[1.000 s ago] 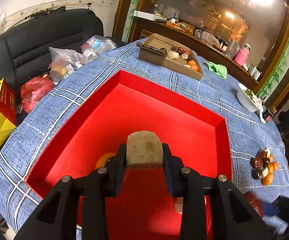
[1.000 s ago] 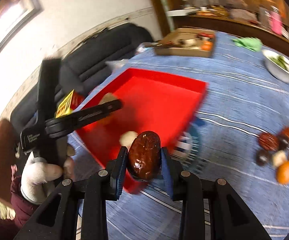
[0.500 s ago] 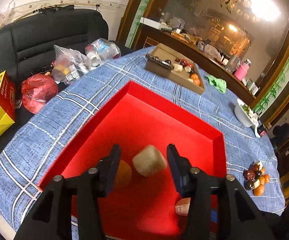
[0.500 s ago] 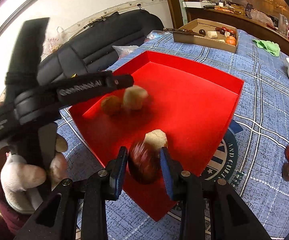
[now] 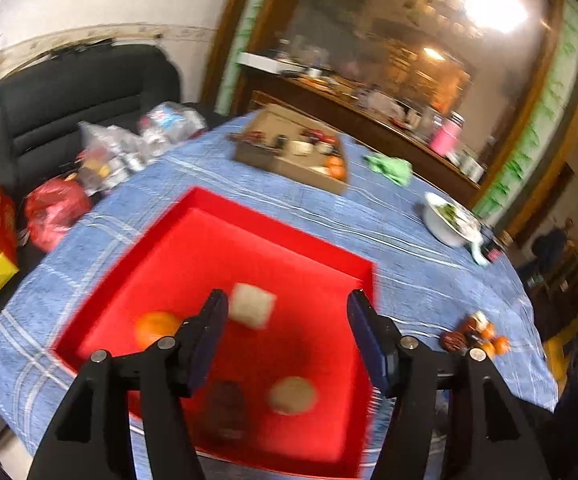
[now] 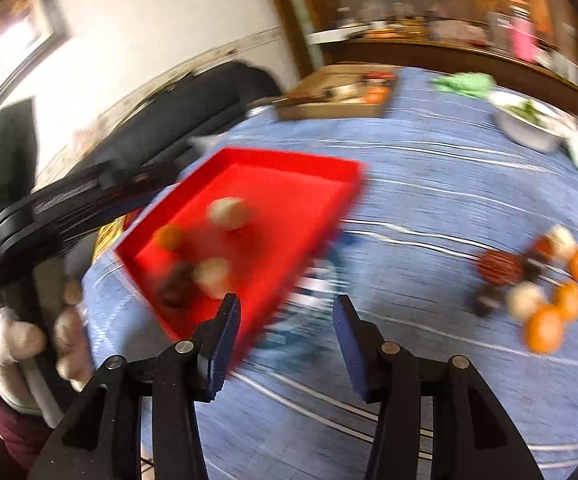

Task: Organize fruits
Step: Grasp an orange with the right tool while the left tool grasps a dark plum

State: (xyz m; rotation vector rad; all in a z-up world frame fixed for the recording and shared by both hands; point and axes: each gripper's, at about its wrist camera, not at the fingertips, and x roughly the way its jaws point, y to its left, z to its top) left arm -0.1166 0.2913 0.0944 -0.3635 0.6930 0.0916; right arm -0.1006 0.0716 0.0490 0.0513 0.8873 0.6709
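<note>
Four fruits in glossy red square tray, left gripper, right gripper opening, empty.

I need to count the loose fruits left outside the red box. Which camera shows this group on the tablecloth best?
The right wrist view: the loose fruit pile lies large at its right side, so single orange, pale and dark pieces can be told apart despite blur. The left wrist view shows the same pile only small, near the right edge.
</note>
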